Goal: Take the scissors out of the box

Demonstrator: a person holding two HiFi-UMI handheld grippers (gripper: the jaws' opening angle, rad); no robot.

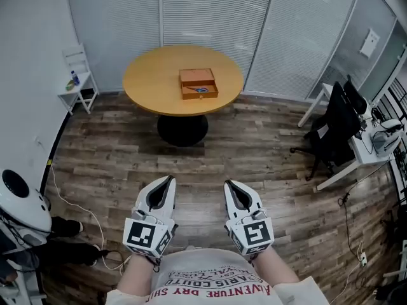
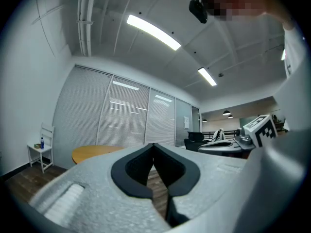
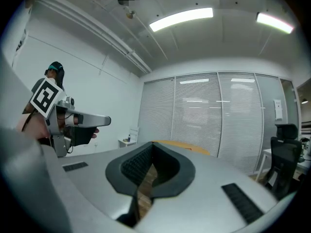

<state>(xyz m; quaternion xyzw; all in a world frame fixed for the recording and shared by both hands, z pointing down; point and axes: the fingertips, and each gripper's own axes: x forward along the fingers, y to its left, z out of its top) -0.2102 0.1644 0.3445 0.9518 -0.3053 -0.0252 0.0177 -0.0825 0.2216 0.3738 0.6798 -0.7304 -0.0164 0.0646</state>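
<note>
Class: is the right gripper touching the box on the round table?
Apart. The head view shows the right gripper far back, with floor between it and the box on the table.

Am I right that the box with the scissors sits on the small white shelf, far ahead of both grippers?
Not quite: the head view shows the box with the scissors on the round wooden table, far ahead of the left gripper and right gripper.
</note>
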